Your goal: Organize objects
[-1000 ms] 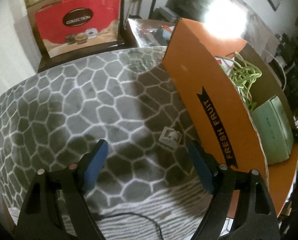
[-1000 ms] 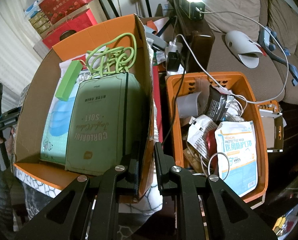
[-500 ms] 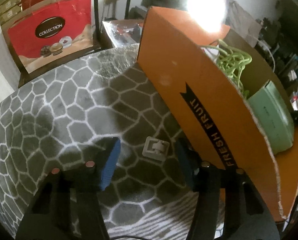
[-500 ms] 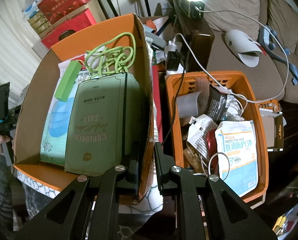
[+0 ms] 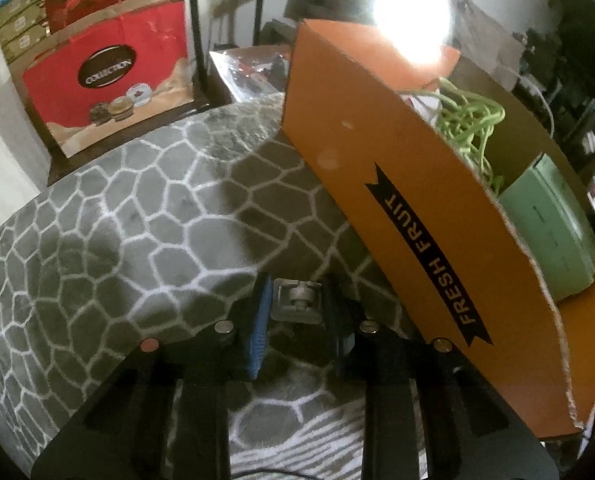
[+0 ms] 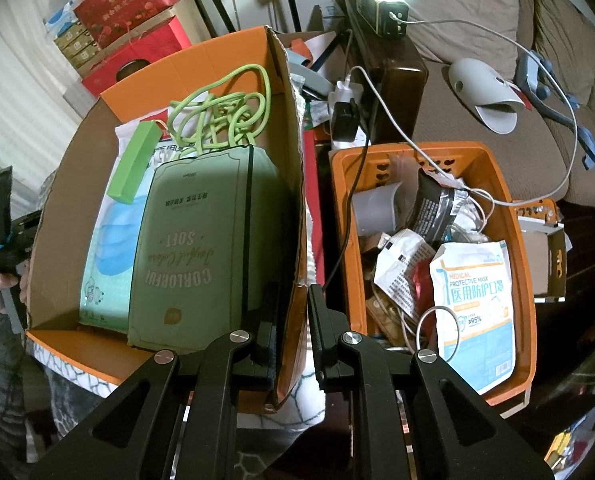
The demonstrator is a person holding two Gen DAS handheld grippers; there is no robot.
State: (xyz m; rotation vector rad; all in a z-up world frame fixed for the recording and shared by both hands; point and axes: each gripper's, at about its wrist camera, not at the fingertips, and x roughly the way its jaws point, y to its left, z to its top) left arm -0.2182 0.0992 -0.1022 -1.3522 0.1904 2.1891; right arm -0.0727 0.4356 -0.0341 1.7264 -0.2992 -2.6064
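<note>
Closing our left gripper (image 5: 297,312) on the small grey clip (image 5: 297,303) lying on the patterned blanket (image 5: 137,216), fingers nearly touching it, we pinch the cardboard box (image 6: 293,184) wall with our right gripper (image 6: 291,320). Next: lifting the clip into the box.

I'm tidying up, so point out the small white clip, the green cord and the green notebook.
small white clip (image 5: 297,300), left wrist view, its middle knob.
green cord (image 6: 221,112), right wrist view, the tangled loops.
green notebook (image 6: 201,248), right wrist view, its cover.

A grey cobble-patterned blanket (image 5: 145,216) carries the orange cardboard box (image 5: 425,216) and a small white clip (image 5: 297,300).
</note>
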